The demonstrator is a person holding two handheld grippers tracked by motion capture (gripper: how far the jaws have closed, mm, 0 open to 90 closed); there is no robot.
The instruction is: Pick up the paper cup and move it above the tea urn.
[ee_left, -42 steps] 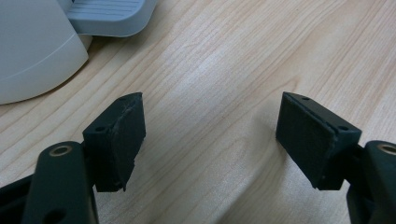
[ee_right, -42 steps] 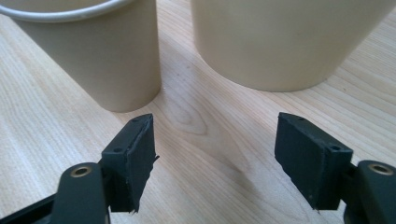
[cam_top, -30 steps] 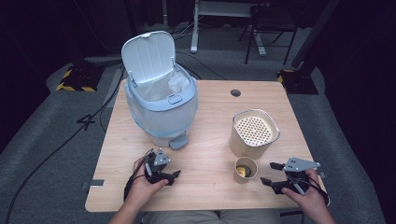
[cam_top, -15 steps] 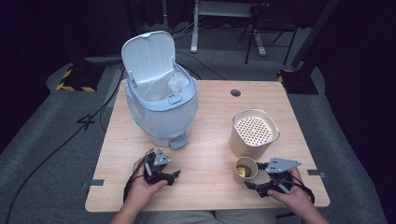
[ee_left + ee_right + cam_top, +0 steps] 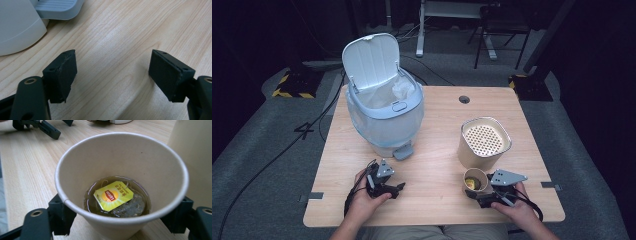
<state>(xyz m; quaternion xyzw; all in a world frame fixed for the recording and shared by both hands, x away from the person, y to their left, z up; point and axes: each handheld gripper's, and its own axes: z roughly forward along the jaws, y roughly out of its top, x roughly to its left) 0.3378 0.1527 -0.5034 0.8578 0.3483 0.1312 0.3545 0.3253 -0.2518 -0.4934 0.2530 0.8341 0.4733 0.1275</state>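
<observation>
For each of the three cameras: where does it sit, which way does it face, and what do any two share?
High view: overhead, facing forward and down on the table; both hands, left gripper, right gripper.
Left gripper view: on that gripper, over bare wood; jaws apart.
Right gripper view: jaws flank the paper cup.
Shared: cup, bin pedal.

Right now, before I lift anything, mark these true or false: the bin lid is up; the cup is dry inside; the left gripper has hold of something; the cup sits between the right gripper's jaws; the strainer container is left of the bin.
1. The bin lid is up: true.
2. The paper cup is dry inside: false, it holds liquid and a tea bag.
3. The left gripper holds something: false, its jaws stand apart over bare table.
4. The cup sits between the right gripper jaws: true.
5. The strainer container is left of the bin: false, right.
</observation>
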